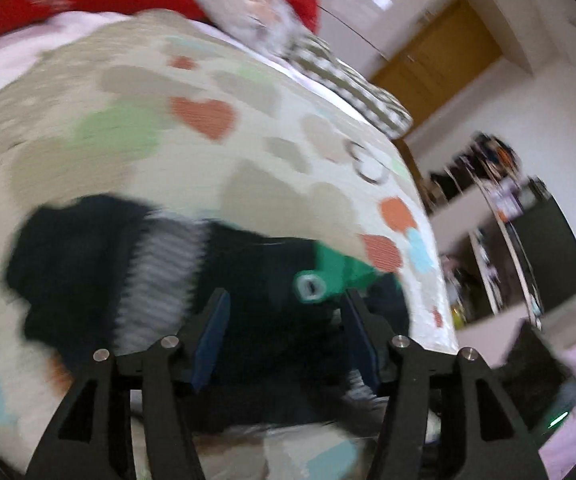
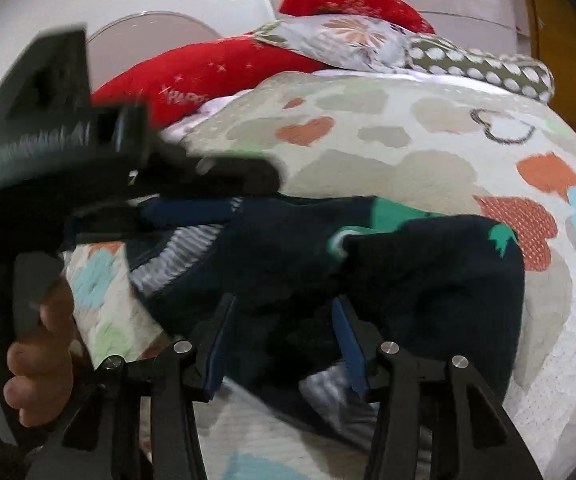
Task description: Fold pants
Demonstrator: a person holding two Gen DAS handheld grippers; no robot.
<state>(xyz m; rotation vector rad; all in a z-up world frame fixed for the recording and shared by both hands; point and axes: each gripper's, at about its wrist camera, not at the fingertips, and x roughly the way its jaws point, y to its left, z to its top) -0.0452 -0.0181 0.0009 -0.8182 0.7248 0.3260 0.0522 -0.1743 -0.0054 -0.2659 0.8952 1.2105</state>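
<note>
The dark navy pants point(image 2: 328, 280), with a grey ribbed waistband and a green patch, lie bunched on the bed directly ahead of and beneath both tools, spread across a cream quilt point(image 2: 428, 152) printed with orange, green, blue and beige hearts. In the right wrist view the right tool point(image 2: 283, 320) points down at the dark cloth with its blue-padded jaws standing apart; fabric lies between and under them, but the pads do not press on it. To its left the left tool point(image 2: 191, 216) reaches in sideways over the waistband end of the pants, blurred, with a hand point(image 2: 43, 352) gripping its handle low at the left edge. In the left wrist view the left tool point(image 1: 285, 320) likewise has its jaws apart above the dark cloth, the green patch just ahead of its right finger and the grey ribbing off to its left; nothing is clamped. Beyond the pants, past the quilt, red pillows point(image 2: 223, 72) and a floral grey pillow point(image 2: 348, 40) lie at the head of the bed.
</note>
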